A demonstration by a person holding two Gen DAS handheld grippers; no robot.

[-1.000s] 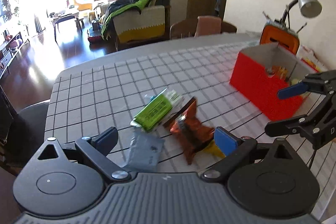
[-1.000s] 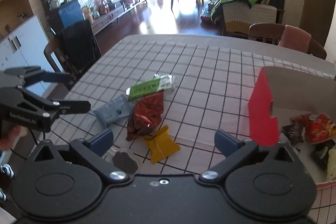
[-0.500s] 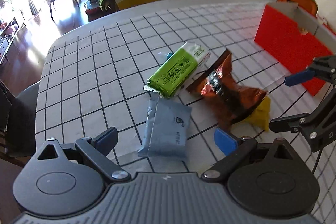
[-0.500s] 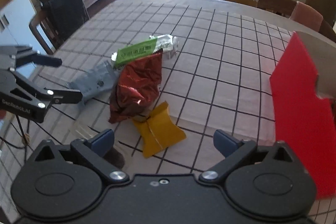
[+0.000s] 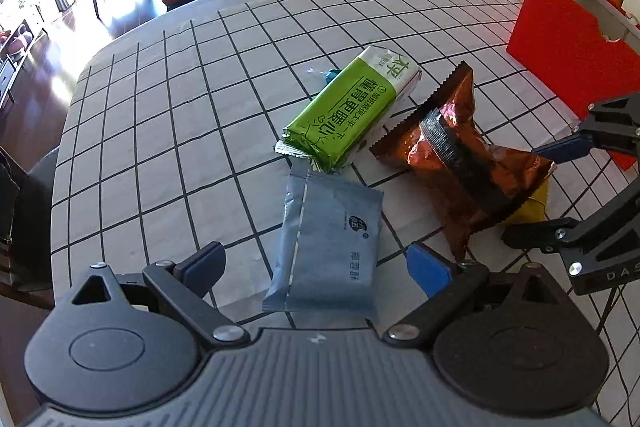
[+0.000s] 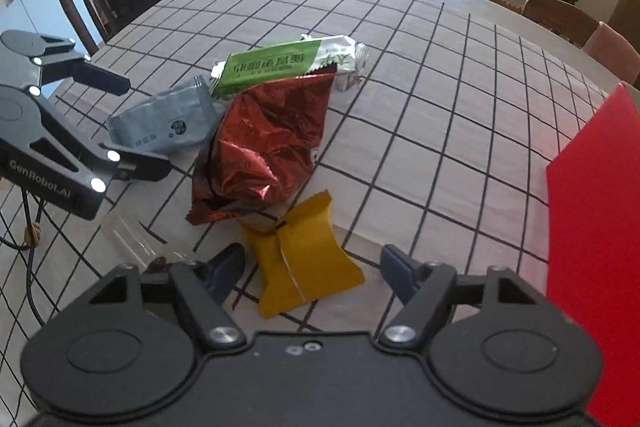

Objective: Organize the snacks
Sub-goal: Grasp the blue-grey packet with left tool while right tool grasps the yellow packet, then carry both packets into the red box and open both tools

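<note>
Now that both of your hands have come down from their higher vantage a second ago, the loose snacks fill each wrist view and the red box point(image 5: 568, 39) has slid off to the right edge, so you are set up to pick rather than to drop. The right gripper point(image 6: 312, 267), which stood wide a second ago, is closing its jaws as you watch, with the yellow packet point(image 6: 308, 263) lying flat on the table point(image 6: 440, 107) between the two fingers. The pads do not appear to press on it yet; there is a gap on each side, wider on the right. The left gripper point(image 5: 316, 263) stands open as before, and the grey-blue packet point(image 5: 332, 239) lies between its jaws with its near end towards the camera, untouched by either pad.

The crinkled red-brown bag point(image 6: 264, 147) overlaps the far tip of the yellow packet, and the green packet point(image 5: 352, 111) rests just beyond the grey-blue one, their ends touching or nearly so. I judge that each hand has lined up on its own snack, and the box well off to the right is where they belong. Mind the bag's edge when the right jaws lift.
</note>
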